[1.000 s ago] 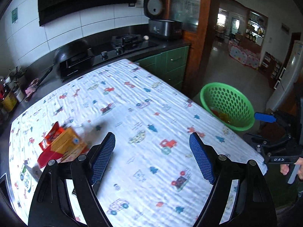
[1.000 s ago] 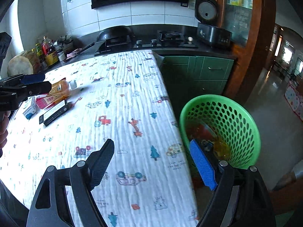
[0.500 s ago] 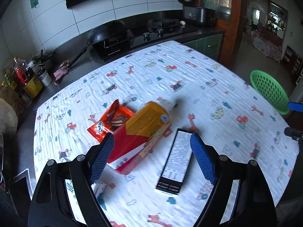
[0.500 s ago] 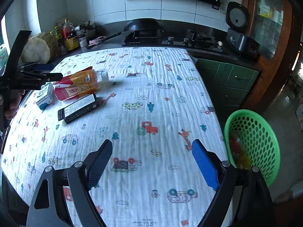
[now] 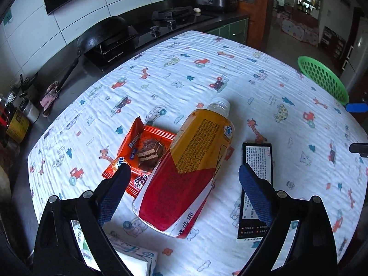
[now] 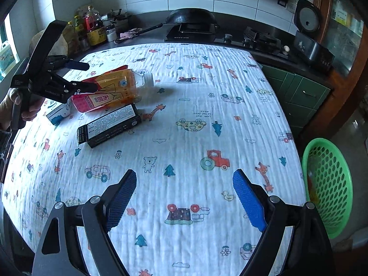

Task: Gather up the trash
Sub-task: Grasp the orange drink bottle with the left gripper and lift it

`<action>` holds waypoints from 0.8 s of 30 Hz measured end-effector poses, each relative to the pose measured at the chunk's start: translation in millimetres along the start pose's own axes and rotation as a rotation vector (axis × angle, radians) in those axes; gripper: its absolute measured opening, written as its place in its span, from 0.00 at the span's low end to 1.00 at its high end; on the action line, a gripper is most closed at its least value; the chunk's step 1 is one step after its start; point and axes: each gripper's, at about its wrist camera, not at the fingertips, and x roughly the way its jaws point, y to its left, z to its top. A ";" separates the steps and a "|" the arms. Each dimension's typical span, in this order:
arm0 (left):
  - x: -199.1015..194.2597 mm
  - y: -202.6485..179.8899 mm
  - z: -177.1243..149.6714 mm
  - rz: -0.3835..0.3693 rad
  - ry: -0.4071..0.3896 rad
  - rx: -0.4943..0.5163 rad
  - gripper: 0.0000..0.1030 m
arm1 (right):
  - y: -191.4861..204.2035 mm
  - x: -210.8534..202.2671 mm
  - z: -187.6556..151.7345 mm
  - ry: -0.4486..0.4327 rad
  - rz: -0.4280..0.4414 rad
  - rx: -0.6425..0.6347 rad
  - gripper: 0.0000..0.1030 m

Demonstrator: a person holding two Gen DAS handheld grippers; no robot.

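Observation:
A plastic bottle [image 5: 188,168] with a red and yellow label lies on its side on the patterned tablecloth [image 5: 207,73]. My left gripper [image 5: 184,179] is open, one finger on each side of the bottle's base, not touching it. An orange snack wrapper [image 5: 142,149] lies left of the bottle, a black box [image 5: 256,184] right of it. In the right wrist view the bottle [image 6: 110,90] and black box [image 6: 110,124] lie at the far left with the left gripper [image 6: 78,76] over them. My right gripper [image 6: 184,193] is open and empty above the cloth. A green basket [image 6: 329,188] stands off the table's right edge.
A white tissue pack [image 5: 135,262] lies by the left gripper's base. A counter behind the table holds a wok [image 6: 191,17], a gas hob [image 6: 260,38], a rice cooker [image 6: 310,36] and bottles [image 6: 92,27]. The green basket also shows in the left wrist view [image 5: 322,76].
My left gripper swung left from the basket side and came down around the bottle. My right gripper turned away from the basket toward the middle of the table.

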 end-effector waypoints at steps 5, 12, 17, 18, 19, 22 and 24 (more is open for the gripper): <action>12.6 -0.6 3.6 -0.014 0.019 0.053 0.93 | 6.2 4.6 0.1 0.016 0.003 -0.005 0.80; 30.6 -10.6 4.7 -0.003 0.055 0.152 0.93 | 11.0 6.5 -0.4 0.027 0.001 -0.011 0.80; 39.8 -14.4 3.0 0.011 0.086 0.189 0.77 | 11.4 7.4 -0.8 0.032 0.000 -0.012 0.81; 41.0 -14.4 2.9 0.011 0.090 0.190 0.75 | 11.5 8.2 -0.7 0.034 0.001 -0.011 0.81; 41.8 -14.5 2.3 0.006 0.093 0.188 0.73 | 11.9 9.4 -0.8 0.038 0.002 -0.010 0.81; 39.6 -14.5 0.9 0.015 0.078 0.166 0.71 | 14.6 14.1 -0.4 0.050 0.009 -0.011 0.81; 36.2 -10.7 0.3 0.031 0.064 0.119 0.70 | 17.8 16.6 0.7 0.055 0.016 -0.012 0.81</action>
